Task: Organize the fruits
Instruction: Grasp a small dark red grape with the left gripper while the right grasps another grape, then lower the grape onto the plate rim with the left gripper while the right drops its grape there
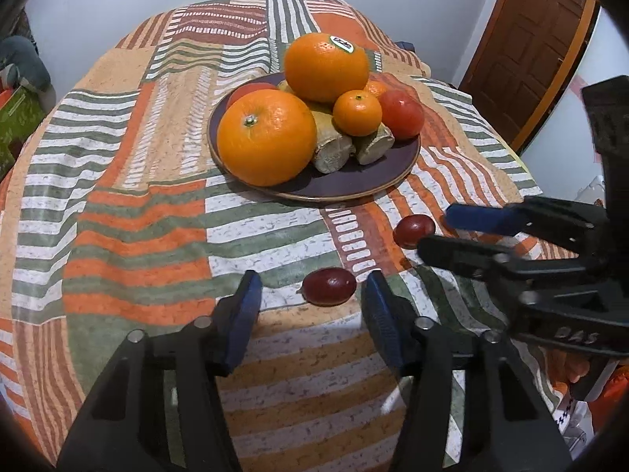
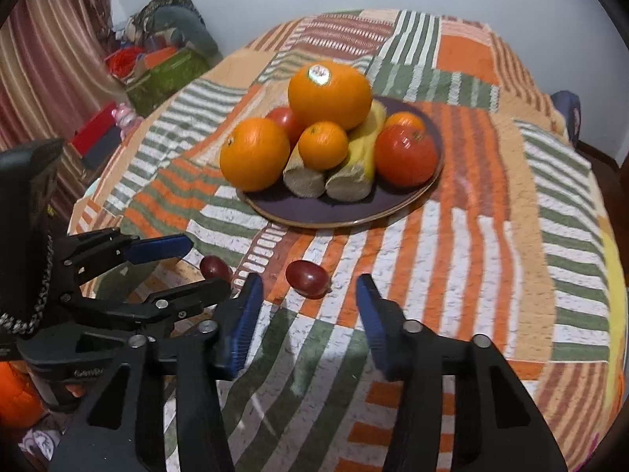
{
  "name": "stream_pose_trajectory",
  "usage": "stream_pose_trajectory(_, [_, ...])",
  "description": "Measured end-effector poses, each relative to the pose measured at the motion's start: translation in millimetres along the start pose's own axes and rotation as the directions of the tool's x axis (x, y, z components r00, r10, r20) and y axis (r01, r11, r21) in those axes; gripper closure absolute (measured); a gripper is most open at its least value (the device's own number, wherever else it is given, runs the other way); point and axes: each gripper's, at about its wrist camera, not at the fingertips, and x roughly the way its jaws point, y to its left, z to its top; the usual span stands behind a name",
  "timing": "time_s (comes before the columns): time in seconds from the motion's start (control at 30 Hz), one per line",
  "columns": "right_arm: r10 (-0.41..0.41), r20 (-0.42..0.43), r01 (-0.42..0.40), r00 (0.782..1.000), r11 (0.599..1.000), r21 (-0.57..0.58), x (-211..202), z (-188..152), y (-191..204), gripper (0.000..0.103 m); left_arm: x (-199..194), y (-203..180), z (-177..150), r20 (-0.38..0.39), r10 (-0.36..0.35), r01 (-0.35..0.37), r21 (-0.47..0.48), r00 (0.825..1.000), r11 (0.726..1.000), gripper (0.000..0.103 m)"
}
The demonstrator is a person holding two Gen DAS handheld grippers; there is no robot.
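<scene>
Tablecloth (image 1: 129,212): striped patchwork in orange, green and white, covers the whole table.
Plate (image 1: 354,185): dark, past mid-table; carries oranges, tomatoes, a mandarin and two bananas.
Top orange (image 1: 326,67): stickered, sits highest on the pile.
Left gripper (image 1: 310,287): jaws apart, nothing held; straddles near grape (image 1: 329,286) without touching.
Right gripper (image 2: 308,289): jaws apart, empty; far grape (image 2: 307,273) lies on the cloth just ahead of its tips.
</scene>
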Motion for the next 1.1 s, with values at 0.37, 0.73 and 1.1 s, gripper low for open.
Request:
stream_pose_trajectory(0.37, [0.016,0.0,-0.016,1.0,1.0,-0.002,6.4,-1.1,-1.3,0.08,1.3,-3.2,-1.0,0.0,-0.032,0.032,0.013,0.999,0.999,0.074])
stream_pose_trajectory(0.73, [0.012,0.055,-0.013,0.998,1.0,0.009,-13.9,5.9,-5.7,0.08,-21.2,-6.6,18.6,0.058,-0.041,0.04,0.017,0.997,0.999,0.074])
stream_pose_trajectory(1.1, [0.008,0.095,-0.009,0.995,1.0,0.007,-20.1,21.1,-14.9,0.08,-16.0,-15.6,47.6,0.099,-0.05,0.047,0.031,0.994,0.998,0.074])
